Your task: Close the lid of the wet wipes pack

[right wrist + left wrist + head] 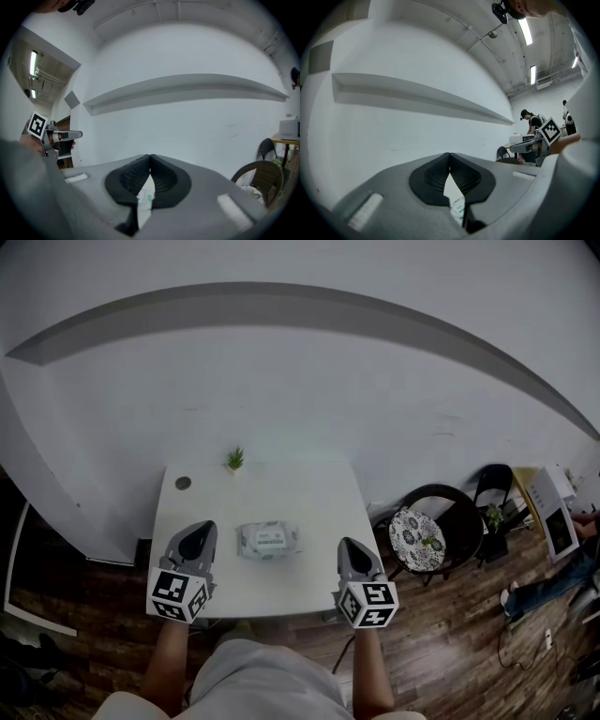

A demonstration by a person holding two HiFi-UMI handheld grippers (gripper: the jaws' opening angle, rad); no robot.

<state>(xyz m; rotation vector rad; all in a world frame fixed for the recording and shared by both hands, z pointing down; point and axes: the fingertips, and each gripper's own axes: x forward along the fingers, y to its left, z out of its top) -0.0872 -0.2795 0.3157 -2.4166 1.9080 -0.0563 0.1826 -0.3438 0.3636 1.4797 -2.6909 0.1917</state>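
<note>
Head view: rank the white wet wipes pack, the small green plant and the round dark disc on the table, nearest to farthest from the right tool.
1. White wet wipes pack, middle of the white table, just left of the right tool.
2. Small green plant, at the table's far edge.
3. Round dark disc, near the far left corner.
</note>
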